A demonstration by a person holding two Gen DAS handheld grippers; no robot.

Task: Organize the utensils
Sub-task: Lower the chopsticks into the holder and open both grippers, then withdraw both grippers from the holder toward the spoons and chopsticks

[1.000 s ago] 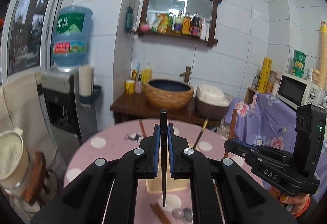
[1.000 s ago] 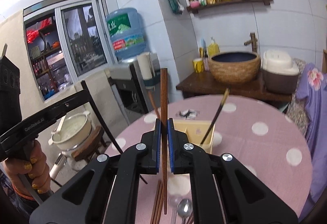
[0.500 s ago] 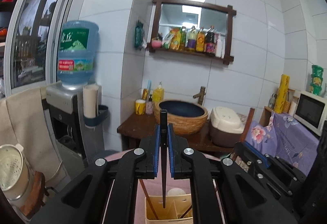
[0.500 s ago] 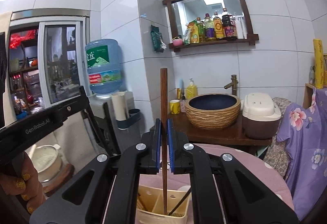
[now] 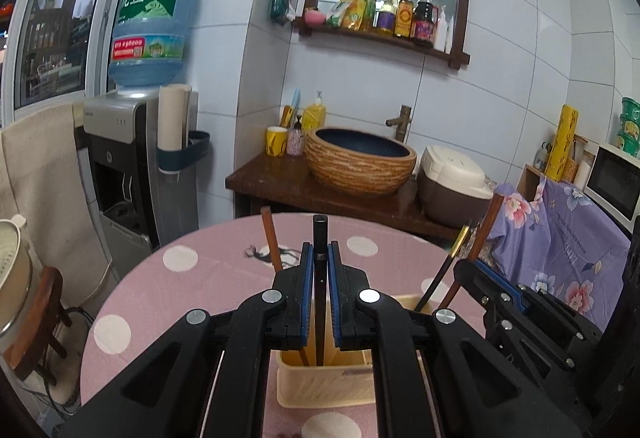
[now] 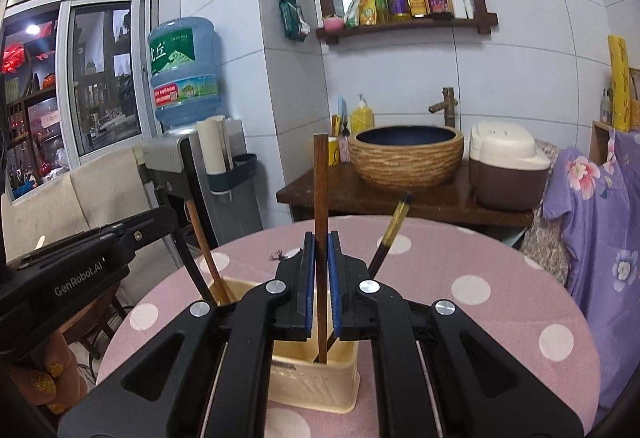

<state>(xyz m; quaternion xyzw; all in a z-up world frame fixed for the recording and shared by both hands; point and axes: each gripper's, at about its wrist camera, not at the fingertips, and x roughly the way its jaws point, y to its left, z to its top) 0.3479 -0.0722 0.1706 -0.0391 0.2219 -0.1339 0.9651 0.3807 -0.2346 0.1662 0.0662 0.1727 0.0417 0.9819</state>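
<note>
A cream plastic utensil holder [image 5: 326, 384] stands on the pink polka-dot table [image 5: 200, 278]; it also shows in the right wrist view [image 6: 316, 384]. My left gripper [image 5: 320, 258] is shut on a black chopstick [image 5: 320, 234], held upright with its tip down in the holder's left compartment. My right gripper [image 6: 320, 250] is shut on a brown wooden chopstick [image 6: 320, 178], upright with its tip in the holder's right compartment. A brown chopstick [image 5: 270, 238] and a black gold-tipped chopstick [image 6: 394, 224] lean in the holder.
The round table [image 6: 480, 278] has a small dark item [image 5: 260, 252] near its far side. Behind it stand a wooden counter with a woven basin [image 5: 360, 162], a rice cooker [image 5: 452, 182] and a water dispenser [image 5: 136, 142]. A purple floral cloth [image 5: 560, 238] is at the right.
Both grippers have tilted down and lowered. The chopstick tips, which hung above the holder, now stand inside its compartments. The table has come back into view.
</note>
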